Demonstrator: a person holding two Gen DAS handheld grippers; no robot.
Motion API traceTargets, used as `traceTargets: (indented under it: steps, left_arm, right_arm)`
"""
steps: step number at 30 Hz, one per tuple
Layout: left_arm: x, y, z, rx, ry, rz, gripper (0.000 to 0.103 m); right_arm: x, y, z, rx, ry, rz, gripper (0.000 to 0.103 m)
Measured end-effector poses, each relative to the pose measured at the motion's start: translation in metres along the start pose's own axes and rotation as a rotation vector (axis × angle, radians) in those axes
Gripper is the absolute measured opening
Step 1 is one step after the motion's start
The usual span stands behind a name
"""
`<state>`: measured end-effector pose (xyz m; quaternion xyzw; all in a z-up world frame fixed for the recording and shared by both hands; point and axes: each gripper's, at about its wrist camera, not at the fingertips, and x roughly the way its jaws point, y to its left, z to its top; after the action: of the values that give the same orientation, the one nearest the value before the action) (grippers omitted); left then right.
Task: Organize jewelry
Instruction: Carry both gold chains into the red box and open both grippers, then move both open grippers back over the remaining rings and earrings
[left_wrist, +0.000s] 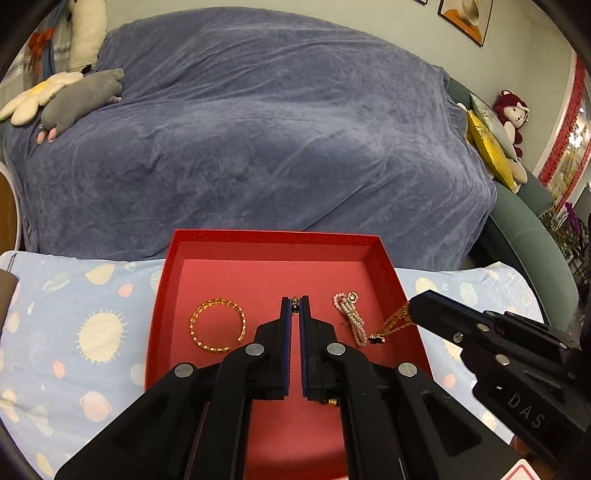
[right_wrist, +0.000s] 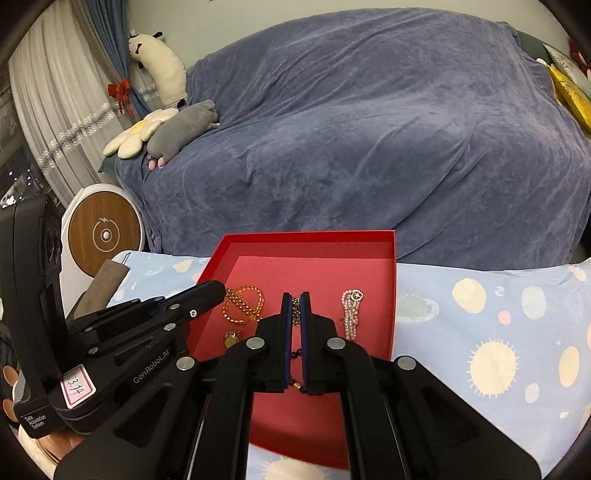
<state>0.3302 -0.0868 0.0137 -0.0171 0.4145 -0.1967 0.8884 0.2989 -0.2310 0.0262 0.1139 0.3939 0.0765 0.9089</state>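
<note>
An open red box (left_wrist: 273, 236) lies on a patterned cloth and holds a gold bracelet (left_wrist: 218, 325) on its left and a pearl bracelet (left_wrist: 349, 317) on its right. My left gripper (left_wrist: 294, 300) hangs over the box's middle, shut on a thin gold necklace chain (left_wrist: 294, 302). My right gripper (left_wrist: 409, 306) reaches in from the right, shut on more gold chain, from which a black clover pendant (left_wrist: 376, 338) dangles. In the right wrist view the right gripper (right_wrist: 295, 295) pinches the chain (right_wrist: 295, 308), the left gripper (right_wrist: 223, 288) is beside the gold bracelet (right_wrist: 243, 304), and the pearl bracelet (right_wrist: 351, 314) lies apart.
The pale blue cloth (left_wrist: 74, 332) with suns and planets covers the table. Behind it stands a sofa under a blue-grey throw (left_wrist: 277, 129) with plush toys (left_wrist: 81, 96) at its left end and cushions (left_wrist: 487, 147) at its right. A round white and wood stand (right_wrist: 105, 232) is at the left.
</note>
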Motion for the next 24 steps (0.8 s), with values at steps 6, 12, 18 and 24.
traceTargets:
  steps: [6, 12, 18, 24]
  left_arm:
    - [0.036, 0.005, 0.002, -0.012, 0.023, 0.031, 0.003]
    - [0.041, 0.006, 0.005, -0.023, 0.027, 0.024, 0.016]
    - [-0.004, 0.007, -0.009, -0.002, -0.050, 0.073, 0.041]
    - [-0.065, 0.007, -0.052, 0.054, -0.080, 0.131, 0.047]
  right_arm:
    - [0.039, -0.007, -0.005, 0.005, 0.047, -0.017, 0.003]
    - [0.041, -0.009, -0.009, 0.017, 0.033, -0.022, 0.006]
    - [-0.002, -0.008, -0.022, 0.029, -0.007, -0.020, 0.021]
    - [-0.065, 0.001, -0.066, 0.018, -0.012, -0.033, 0.033]
